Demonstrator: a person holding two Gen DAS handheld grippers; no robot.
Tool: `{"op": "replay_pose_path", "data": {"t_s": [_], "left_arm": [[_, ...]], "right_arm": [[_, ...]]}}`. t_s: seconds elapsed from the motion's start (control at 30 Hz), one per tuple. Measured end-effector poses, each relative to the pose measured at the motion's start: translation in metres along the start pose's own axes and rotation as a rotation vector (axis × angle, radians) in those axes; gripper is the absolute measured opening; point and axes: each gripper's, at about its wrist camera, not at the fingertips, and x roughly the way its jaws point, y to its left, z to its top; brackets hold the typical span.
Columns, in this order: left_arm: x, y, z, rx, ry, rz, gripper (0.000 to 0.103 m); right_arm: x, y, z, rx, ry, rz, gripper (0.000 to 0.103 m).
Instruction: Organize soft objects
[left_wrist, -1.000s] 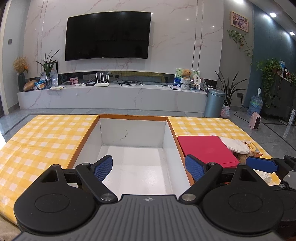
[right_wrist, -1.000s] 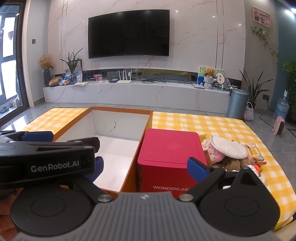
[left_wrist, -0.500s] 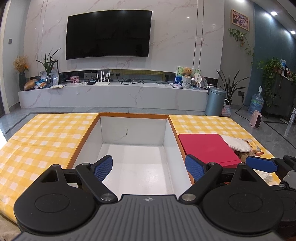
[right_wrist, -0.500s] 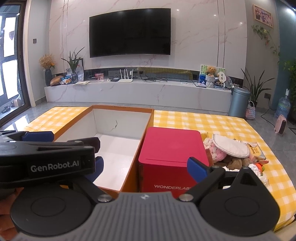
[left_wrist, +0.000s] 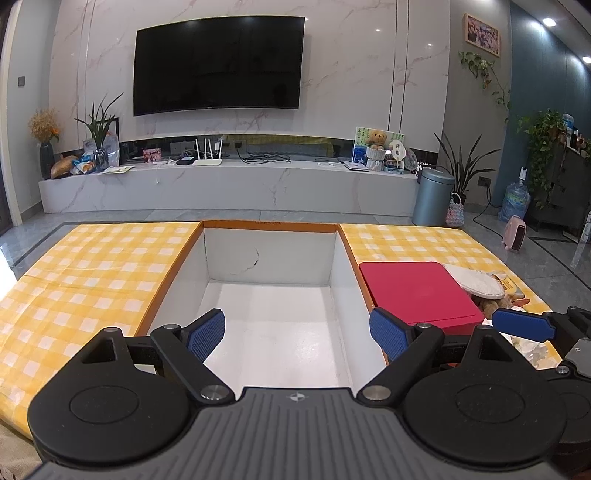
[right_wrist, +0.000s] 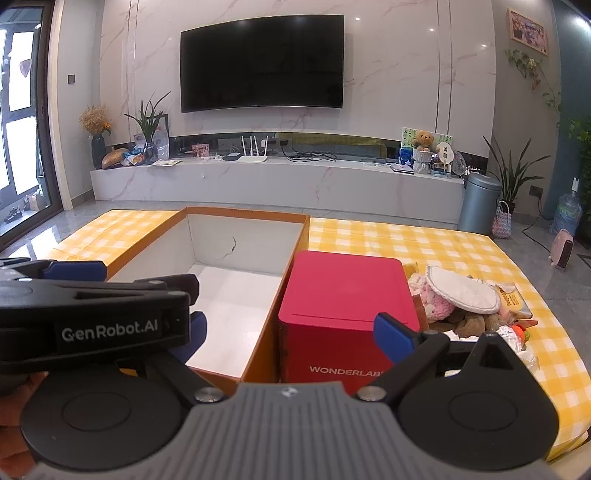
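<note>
An open orange box with a white, empty inside (left_wrist: 273, 325) sits on a yellow checked tablecloth (left_wrist: 92, 266); it also shows in the right wrist view (right_wrist: 236, 291). A red WONDERLAB box (right_wrist: 347, 306) stands to its right. Beyond it lies a pile of soft things: a white round pad (right_wrist: 461, 290), a pink knitted item (right_wrist: 436, 302) and brown plush (right_wrist: 472, 323). My left gripper (left_wrist: 297, 332) is open and empty over the orange box's near end. My right gripper (right_wrist: 291, 332) is open and empty in front of the red box.
Snack packets (right_wrist: 511, 299) lie by the pile. The left gripper's body (right_wrist: 92, 314) fills the right wrist view's left side. A marble TV bench (left_wrist: 229, 188), a bin (left_wrist: 432, 197) and potted plants stand beyond the table.
Both views have shifted only slightly; the table objects sit a touch lower in the frames. Both grippers stay open and empty.
</note>
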Motion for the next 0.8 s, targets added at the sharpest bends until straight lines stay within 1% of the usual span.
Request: {"op": "replay_pose_path", "data": {"t_s": [0.3, 0.57, 0.7, 0.8], "left_arm": [[-0.0002, 0.0009, -0.0012, -0.003, 0.014, 0.003, 0.103], [-0.0024, -0.0005, -0.0022, 0.009, 0.005, 0.011, 0.103], [-0.0047, -0.0034, -0.002, 0.028, -0.011, 0.029, 0.103], [-0.0071, -0.0035, 0.0009, 0.036, -0.013, 0.019, 0.103]], "right_arm": [[0.0005, -0.0001, -0.0002, -0.005, 0.003, 0.001, 0.095], [0.001, 0.0005, -0.0003, -0.008, 0.007, 0.002, 0.095], [0.001, -0.0002, -0.0008, -0.001, 0.012, 0.008, 0.095], [-0.001, -0.0014, -0.0003, -0.004, 0.007, 0.008, 0.095]]}}
